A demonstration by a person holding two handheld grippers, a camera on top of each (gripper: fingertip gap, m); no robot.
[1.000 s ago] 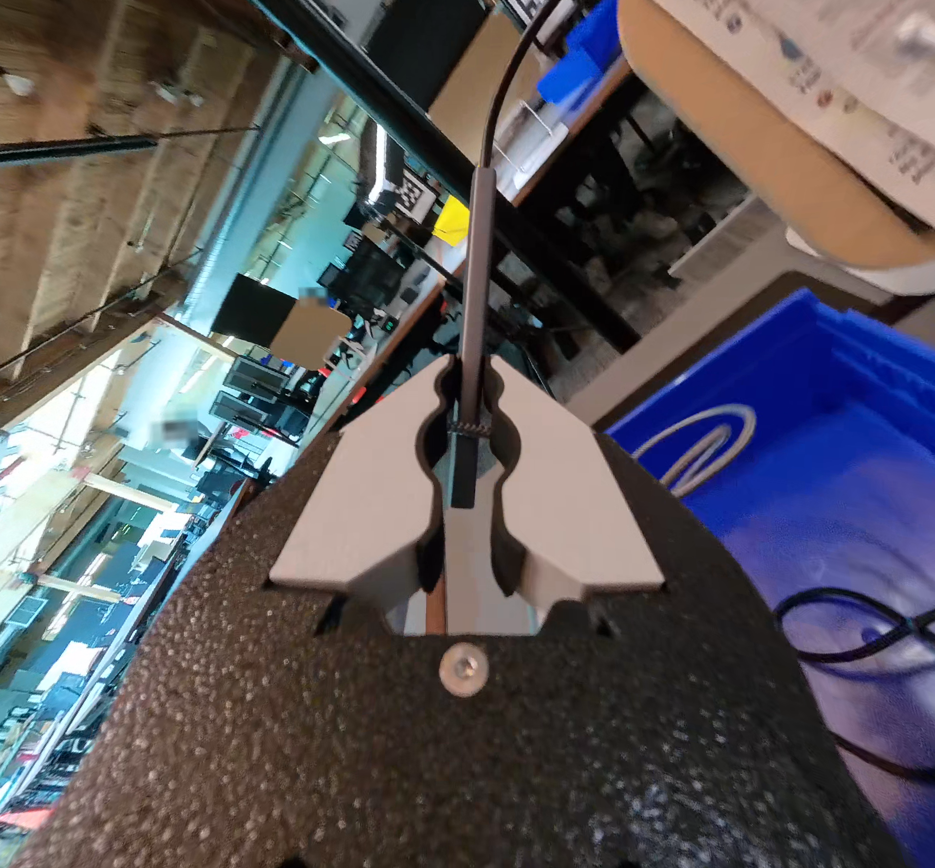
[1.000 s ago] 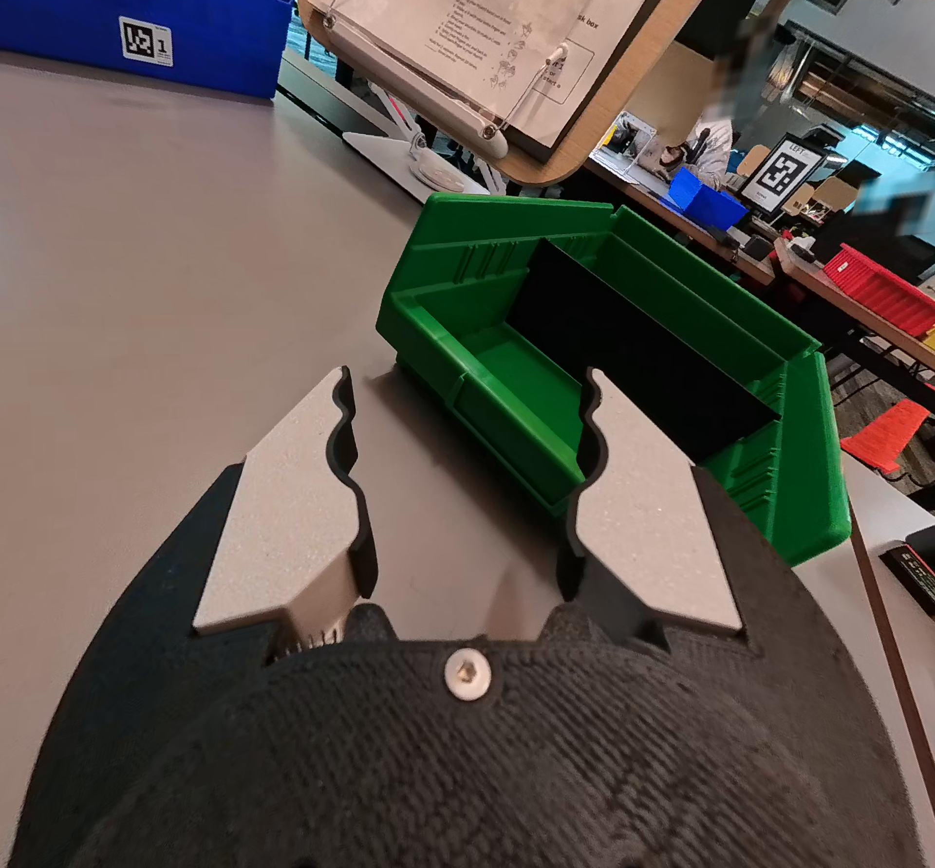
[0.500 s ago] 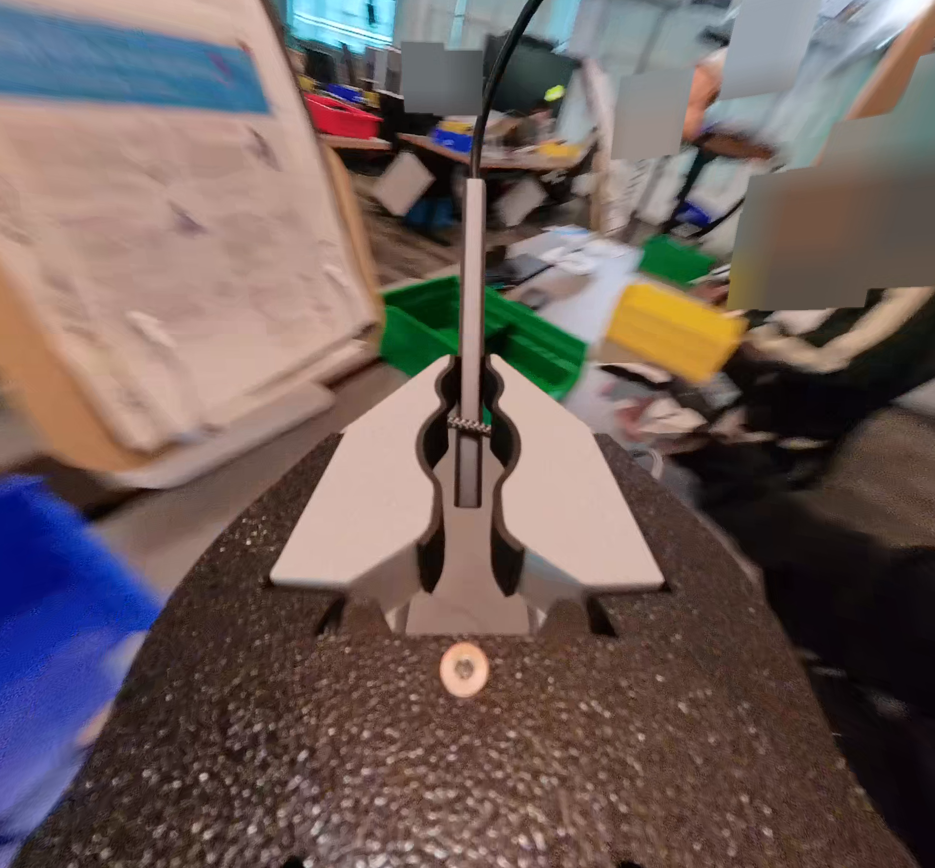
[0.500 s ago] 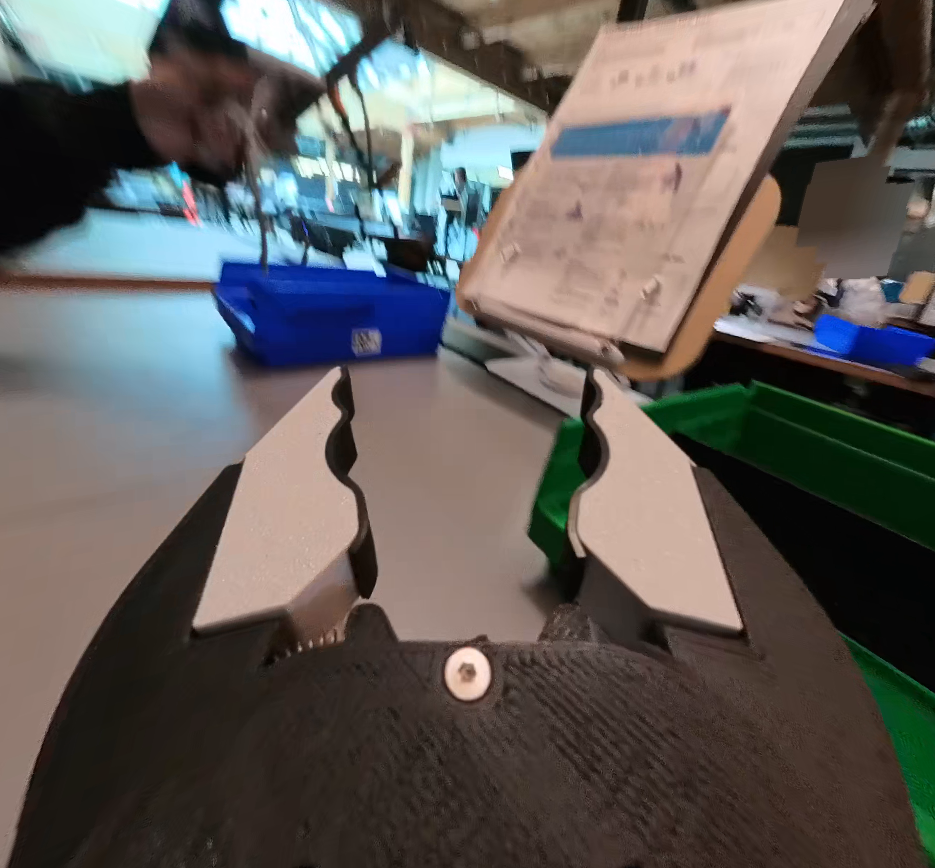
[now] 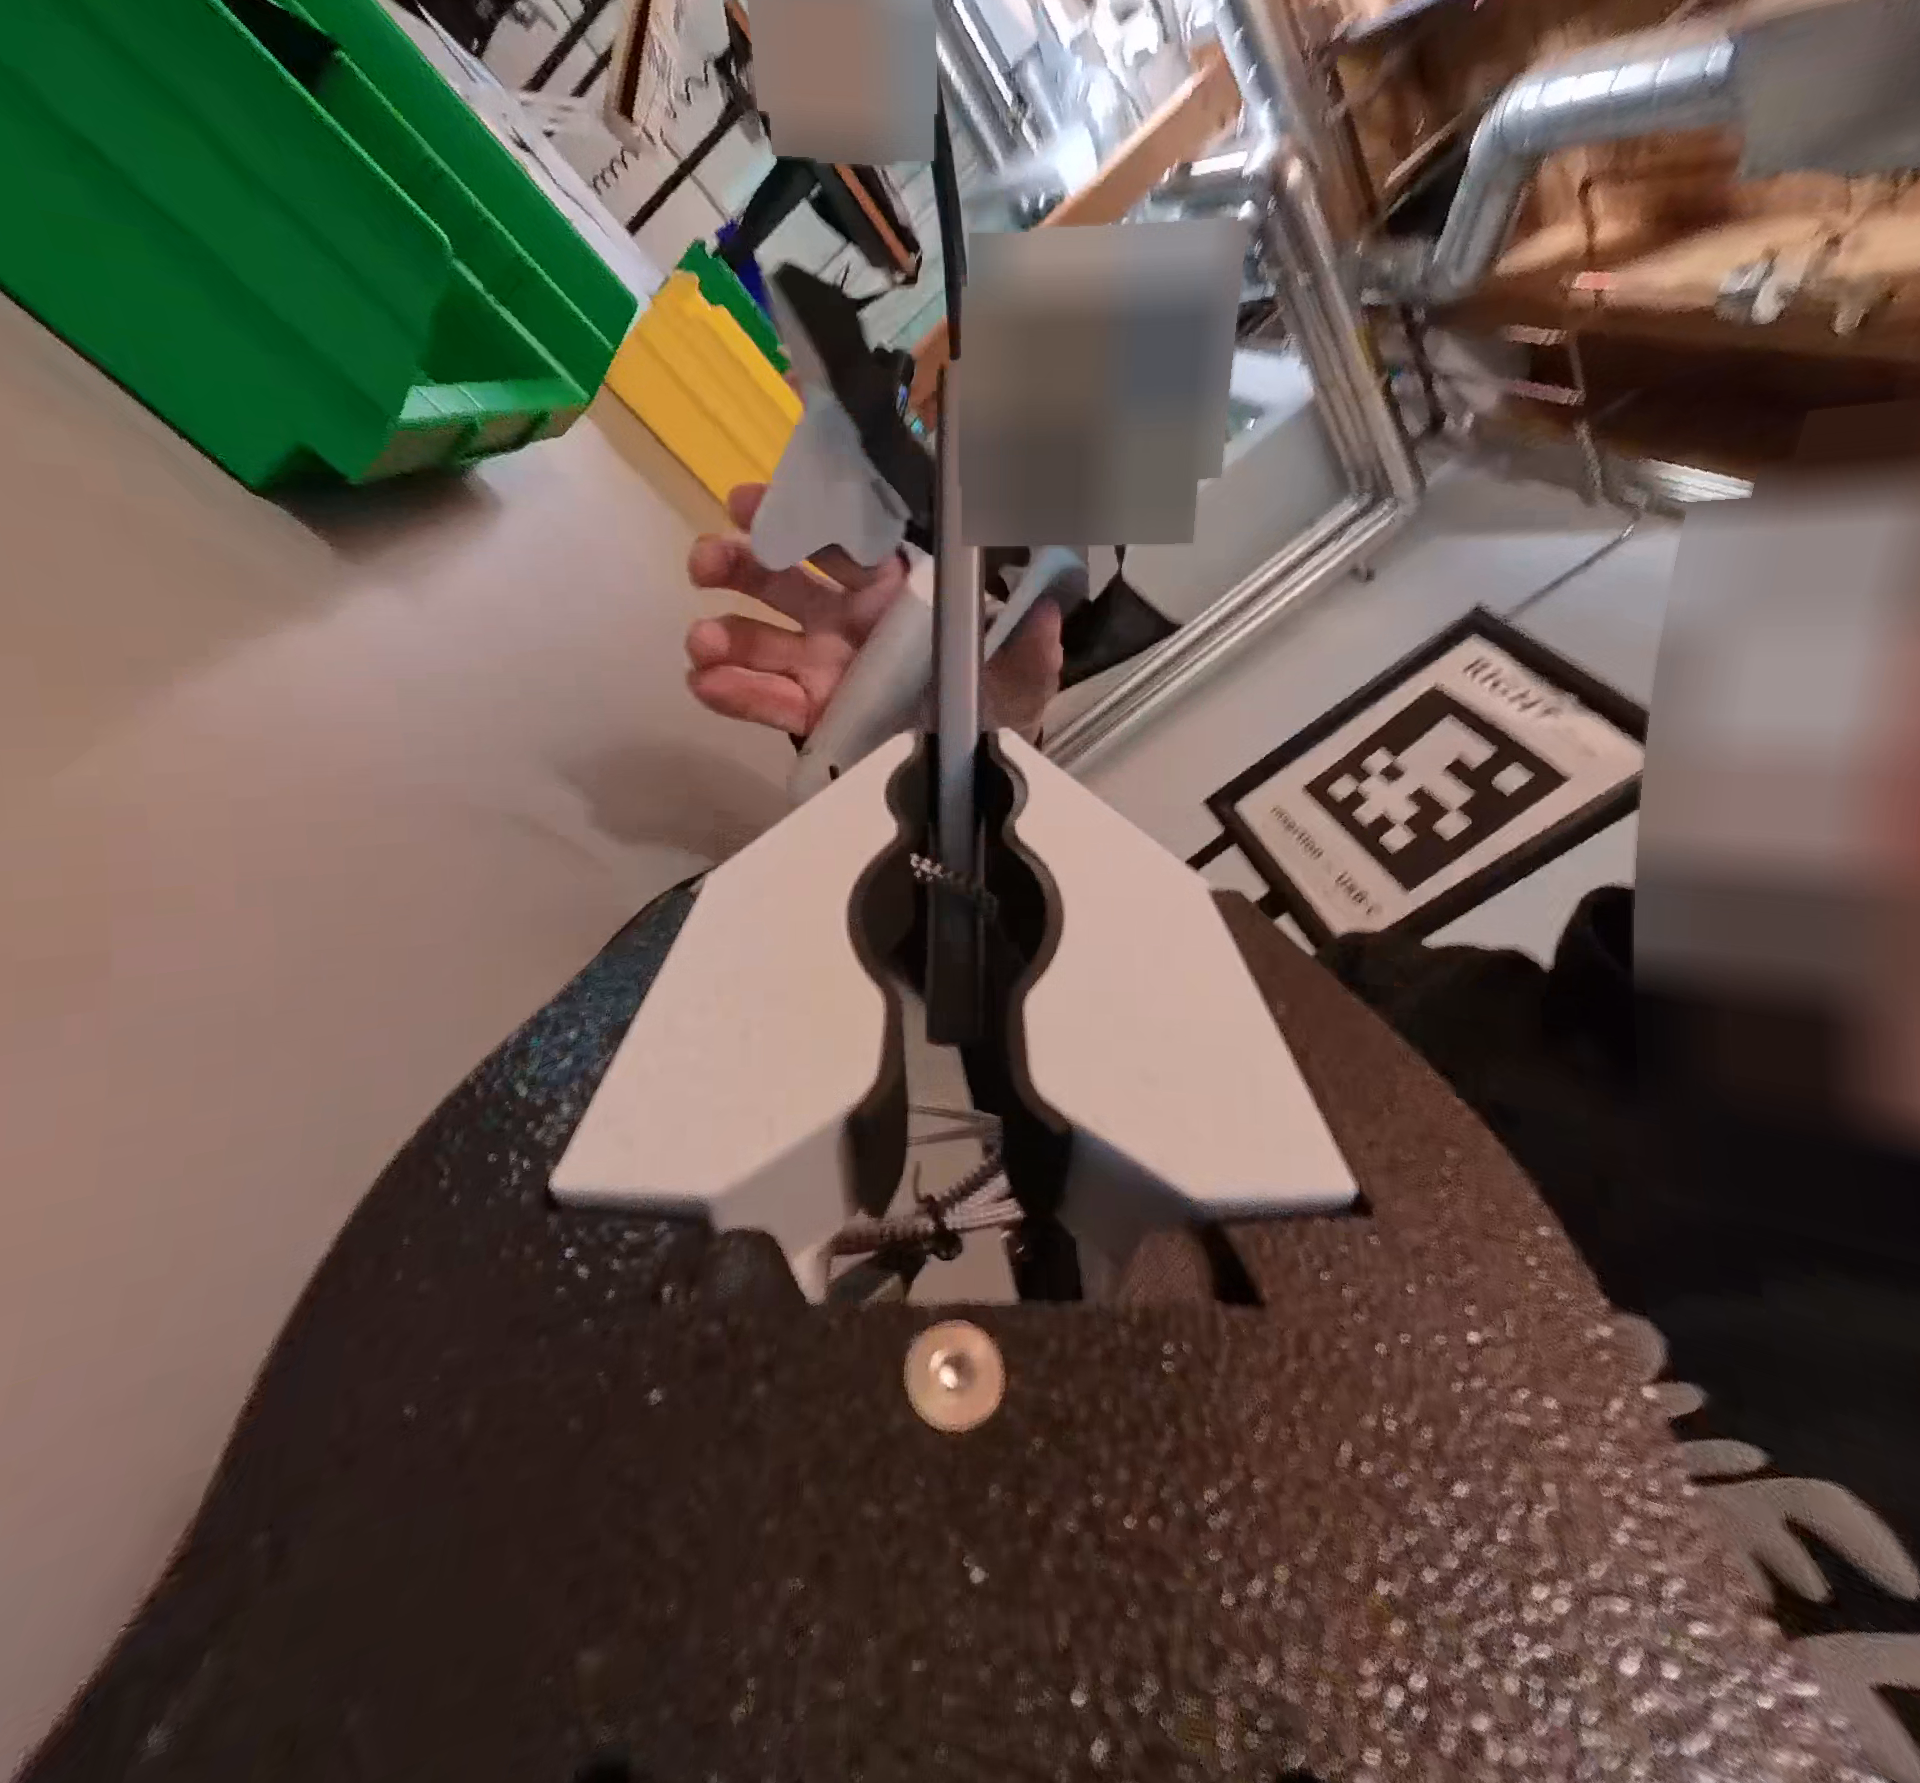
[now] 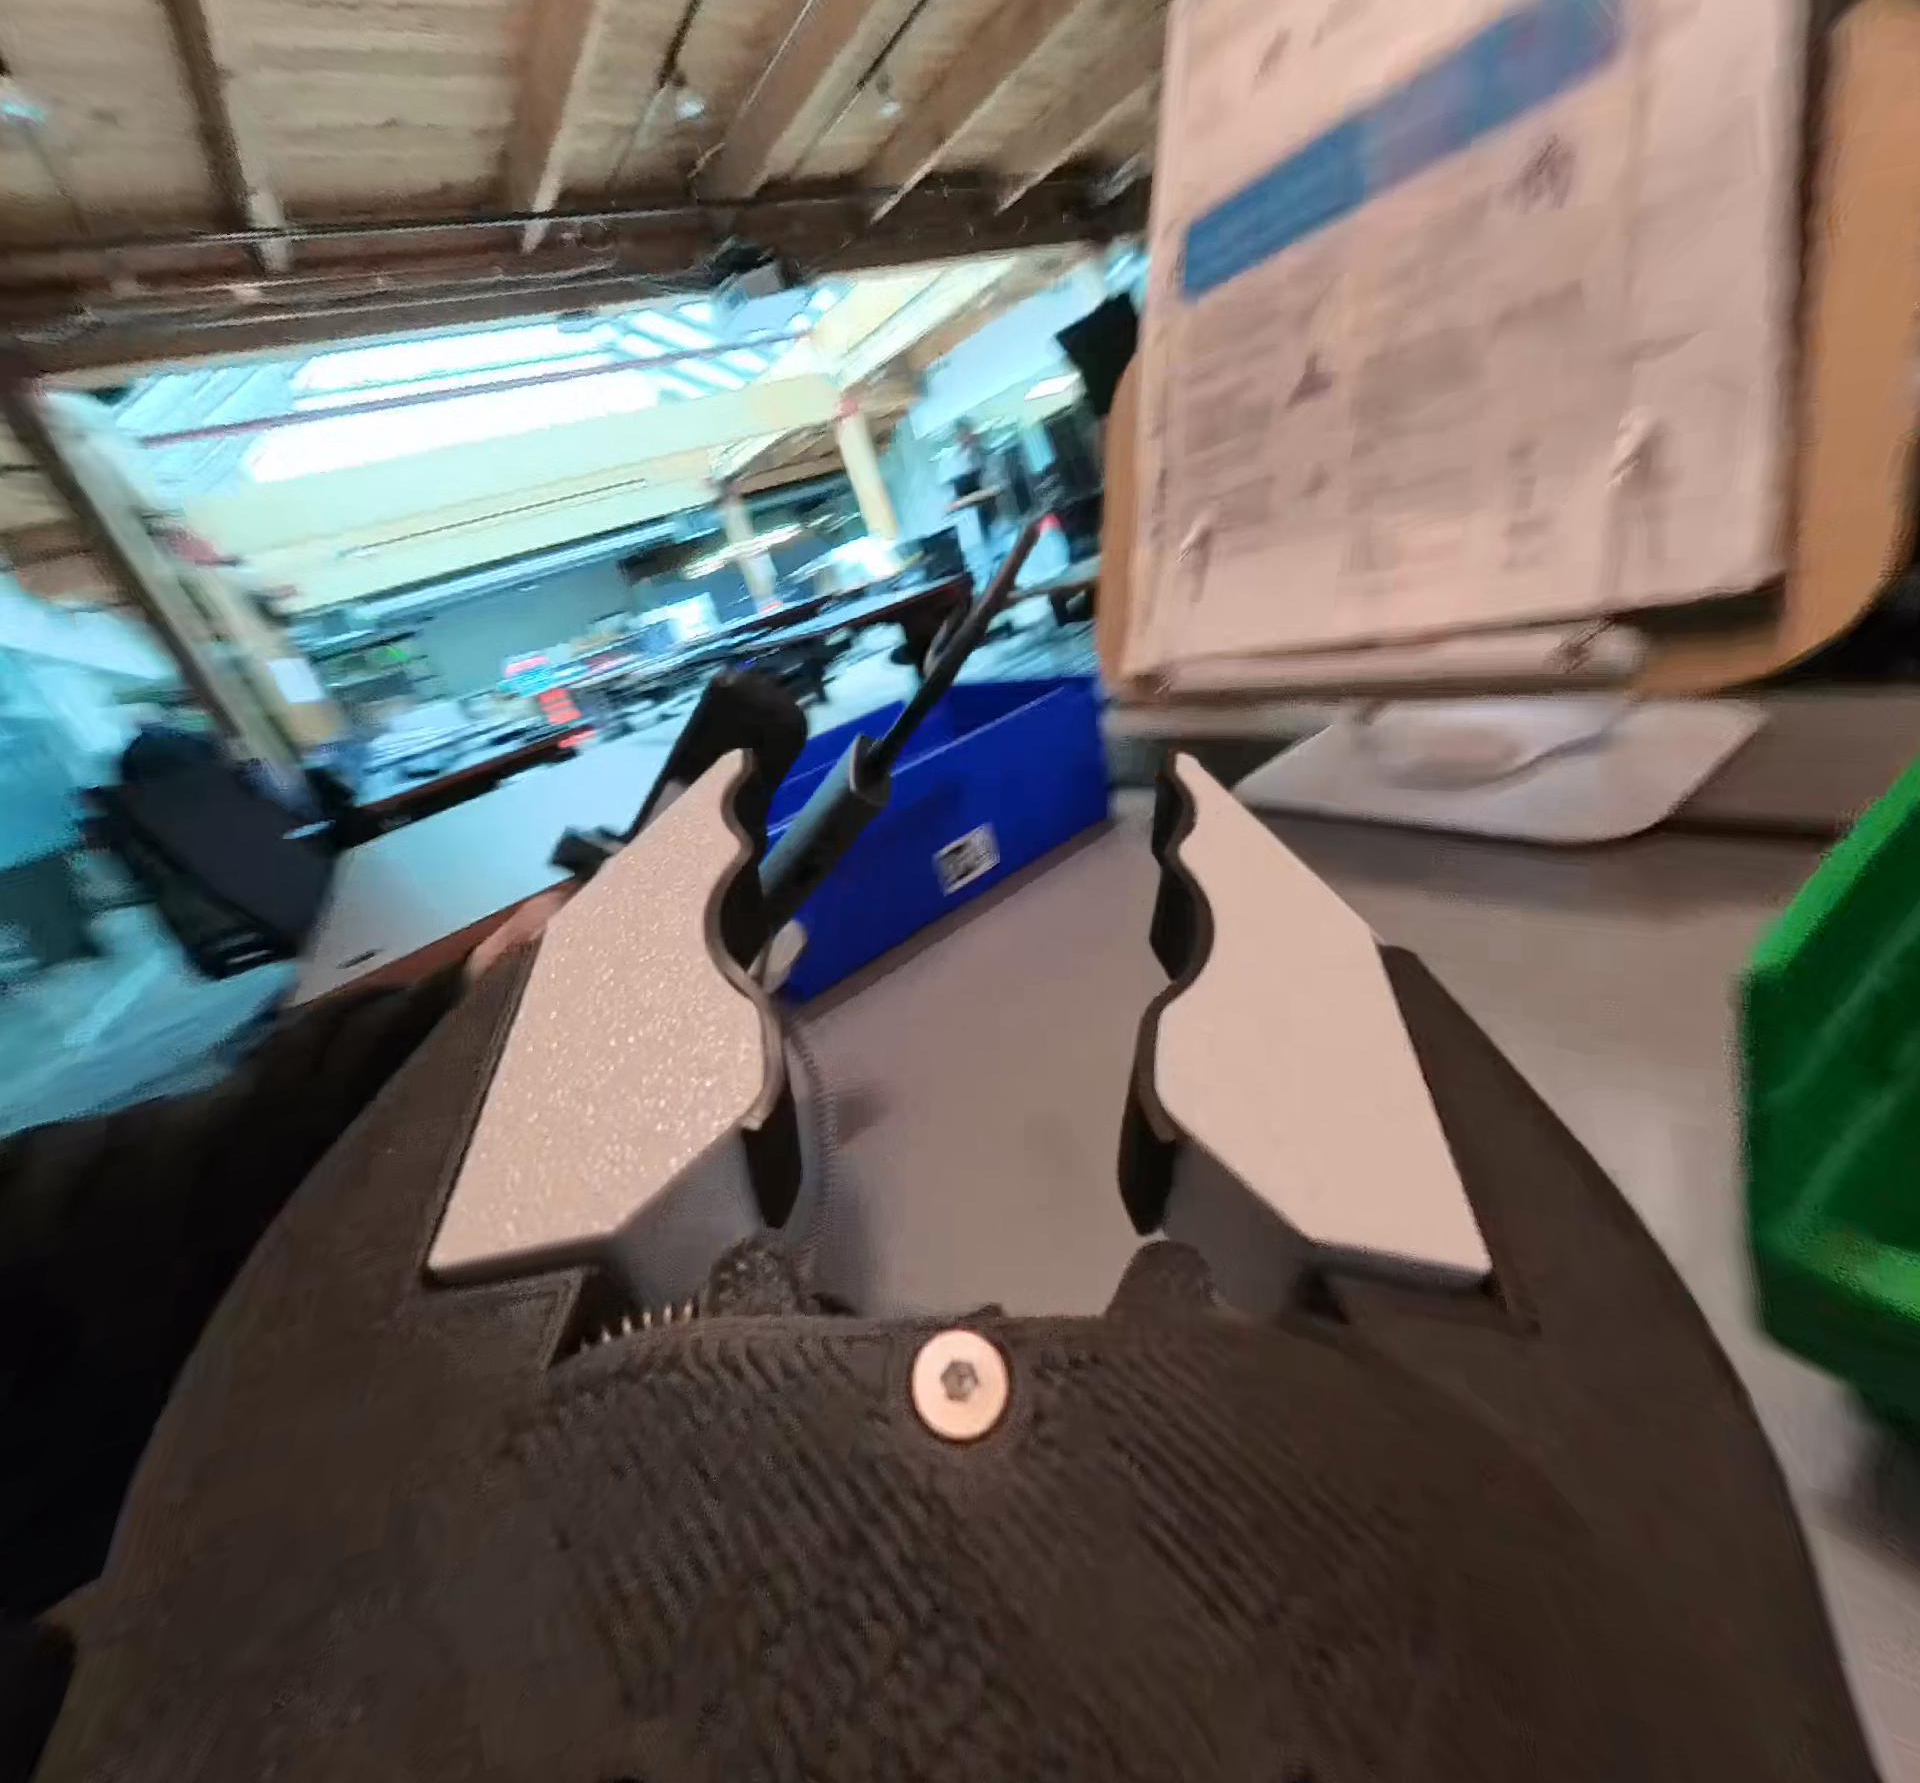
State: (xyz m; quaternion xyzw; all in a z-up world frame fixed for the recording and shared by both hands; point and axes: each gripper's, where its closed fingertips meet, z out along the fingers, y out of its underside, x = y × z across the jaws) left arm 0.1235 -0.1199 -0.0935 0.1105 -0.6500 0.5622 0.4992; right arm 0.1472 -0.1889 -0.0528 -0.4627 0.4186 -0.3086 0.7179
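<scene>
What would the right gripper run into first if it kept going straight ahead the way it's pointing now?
Probably the blue bin, which sits on the grey table beyond the open right gripper. The cable plug held by the other gripper sits just left of that line; the blurred picture leaves depth unclear.

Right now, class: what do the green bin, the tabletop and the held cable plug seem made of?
Green bin: likely moulded plastic, glossy with ribbed walls. Tabletop: smooth matt grey, perhaps laminate. Cable plug, clamped in the left gripper: grey sleeve, possibly metal; blur leaves it open.
</scene>
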